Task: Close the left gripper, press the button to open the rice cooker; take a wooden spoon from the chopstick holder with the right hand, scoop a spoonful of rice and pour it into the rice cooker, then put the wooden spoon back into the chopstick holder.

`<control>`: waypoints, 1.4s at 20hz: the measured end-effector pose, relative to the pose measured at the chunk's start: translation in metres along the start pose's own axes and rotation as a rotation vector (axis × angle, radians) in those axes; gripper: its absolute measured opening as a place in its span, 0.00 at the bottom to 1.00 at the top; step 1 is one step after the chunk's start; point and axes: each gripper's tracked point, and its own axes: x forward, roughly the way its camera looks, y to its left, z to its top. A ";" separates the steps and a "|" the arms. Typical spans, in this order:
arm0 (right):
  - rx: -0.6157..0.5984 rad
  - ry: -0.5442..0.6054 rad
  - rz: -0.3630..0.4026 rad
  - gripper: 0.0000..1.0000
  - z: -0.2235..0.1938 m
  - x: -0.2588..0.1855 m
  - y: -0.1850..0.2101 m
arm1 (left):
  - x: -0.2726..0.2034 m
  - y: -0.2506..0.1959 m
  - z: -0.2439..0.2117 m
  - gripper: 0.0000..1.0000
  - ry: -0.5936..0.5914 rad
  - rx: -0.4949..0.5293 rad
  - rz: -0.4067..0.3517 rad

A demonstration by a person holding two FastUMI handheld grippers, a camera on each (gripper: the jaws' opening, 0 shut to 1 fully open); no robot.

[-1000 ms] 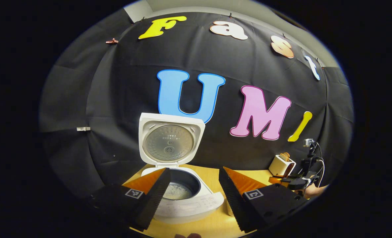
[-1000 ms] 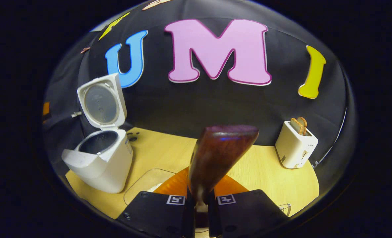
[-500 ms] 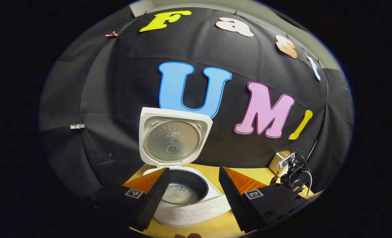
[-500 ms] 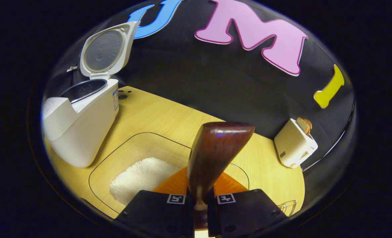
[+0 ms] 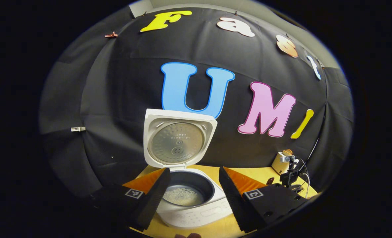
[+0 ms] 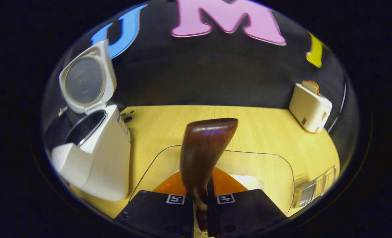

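Gripping the wooden spoon (image 6: 205,145) in the right gripper (image 6: 200,201), lower centre, above the rice container (image 6: 268,165); left gripper (image 5: 191,195) gaping before the opened rice cooker (image 5: 182,158); scooping and returning remaining.

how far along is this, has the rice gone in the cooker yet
Done: the rice cooker lid stands open, some rice already in its pot. In hand: the right gripper grips the wooden spoon over the clear rice tray. Whether that rice came from this spoon can't be told. Left: scooping, pouring, returning the spoon.
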 end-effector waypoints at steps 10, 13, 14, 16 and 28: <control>0.561 -0.020 0.119 0.19 0.006 -0.012 -0.022 | -0.004 -0.004 0.005 0.95 -0.012 0.011 0.006; 0.622 -0.049 0.146 0.19 0.020 -0.024 -0.027 | -0.007 -0.008 0.008 0.95 -0.020 0.007 0.001; 0.646 -0.061 0.153 0.19 0.026 -0.030 -0.029 | -0.008 -0.010 0.008 0.95 -0.021 0.005 -0.001; 0.696 -0.086 0.163 0.19 0.041 -0.040 -0.032 | -0.010 -0.012 0.010 0.95 -0.027 0.002 -0.005; 0.700 -0.222 0.233 0.18 0.157 -0.103 0.010 | -0.031 0.006 0.016 0.95 -0.066 -0.027 0.009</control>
